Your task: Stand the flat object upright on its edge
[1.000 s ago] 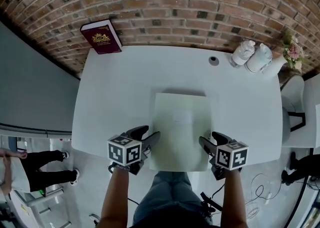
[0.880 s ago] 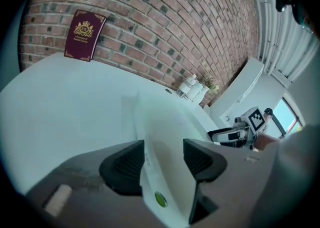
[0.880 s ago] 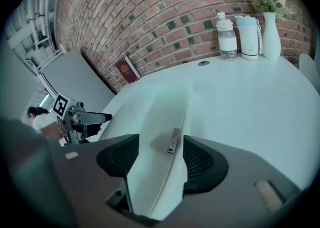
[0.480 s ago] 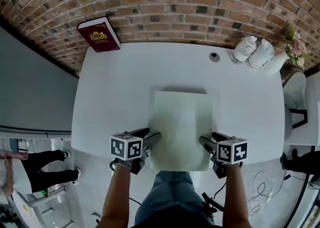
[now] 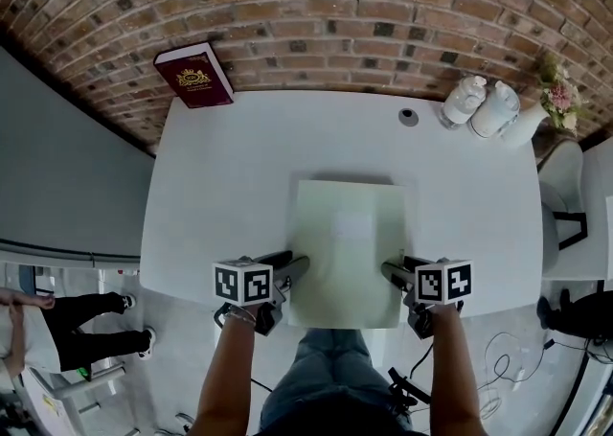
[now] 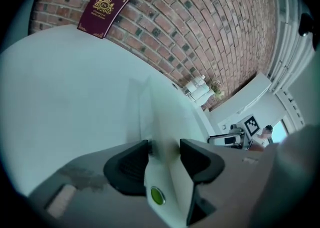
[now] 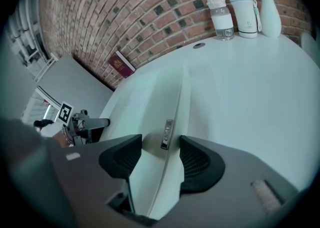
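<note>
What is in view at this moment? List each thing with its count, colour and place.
table: one, white, against the wall
brick wall: one, red-brown, behind the table
flat object: one, pale green, lying flat, centre of the near edge
book: one, maroon with gold emblem, far left corner, leaning on the wall
bottle: one, clear and white, far right corner
tumbler: one, white, beside the bottle
vase: one, white, with flowers, right of the tumbler
bystander: one, dark trousers, on the floor to the left
left gripper: one, grey, fingers closing around the flat object's left edge
right gripper: one, grey, fingers closing around its right edge
</note>
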`<action>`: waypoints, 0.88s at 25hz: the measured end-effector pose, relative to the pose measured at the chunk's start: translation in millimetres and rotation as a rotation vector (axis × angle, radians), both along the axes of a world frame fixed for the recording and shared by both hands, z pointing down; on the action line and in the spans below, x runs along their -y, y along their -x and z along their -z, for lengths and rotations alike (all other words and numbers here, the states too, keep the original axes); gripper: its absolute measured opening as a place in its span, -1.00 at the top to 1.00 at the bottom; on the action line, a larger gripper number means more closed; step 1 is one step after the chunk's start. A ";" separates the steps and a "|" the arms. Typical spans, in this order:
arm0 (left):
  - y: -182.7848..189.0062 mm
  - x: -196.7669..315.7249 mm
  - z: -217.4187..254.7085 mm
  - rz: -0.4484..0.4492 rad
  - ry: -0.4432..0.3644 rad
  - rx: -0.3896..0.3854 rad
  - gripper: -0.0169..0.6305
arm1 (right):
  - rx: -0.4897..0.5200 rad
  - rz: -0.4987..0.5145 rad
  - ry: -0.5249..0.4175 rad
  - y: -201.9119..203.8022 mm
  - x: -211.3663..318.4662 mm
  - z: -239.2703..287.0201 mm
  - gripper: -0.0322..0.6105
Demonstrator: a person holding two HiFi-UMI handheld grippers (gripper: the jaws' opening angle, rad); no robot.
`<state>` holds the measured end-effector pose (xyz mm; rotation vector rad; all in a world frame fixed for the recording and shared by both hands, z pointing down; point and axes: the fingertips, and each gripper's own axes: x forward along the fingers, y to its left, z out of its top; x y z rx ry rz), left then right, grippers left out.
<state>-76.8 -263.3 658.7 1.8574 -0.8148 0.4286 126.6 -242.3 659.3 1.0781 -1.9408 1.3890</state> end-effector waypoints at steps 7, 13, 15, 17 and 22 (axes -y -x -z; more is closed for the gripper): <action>-3.7 -0.3 5.1 0.001 0.001 0.048 0.33 | -0.030 -0.016 0.015 -2.5 -3.2 1.5 0.16; -4.4 -2.1 15.1 -0.005 -0.017 0.067 0.34 | -0.046 -0.023 0.007 -3.3 -6.0 10.4 0.17; -5.2 -1.7 22.0 -0.011 -0.036 0.074 0.35 | -0.054 -0.024 -0.002 -4.1 -6.6 16.2 0.18; -5.8 -0.3 28.8 -0.015 -0.055 0.081 0.35 | -0.060 -0.025 -0.016 -4.5 -6.0 22.1 0.18; -5.9 1.4 47.1 0.001 -0.086 0.079 0.36 | -0.053 -0.037 -0.053 -5.7 -4.5 39.5 0.19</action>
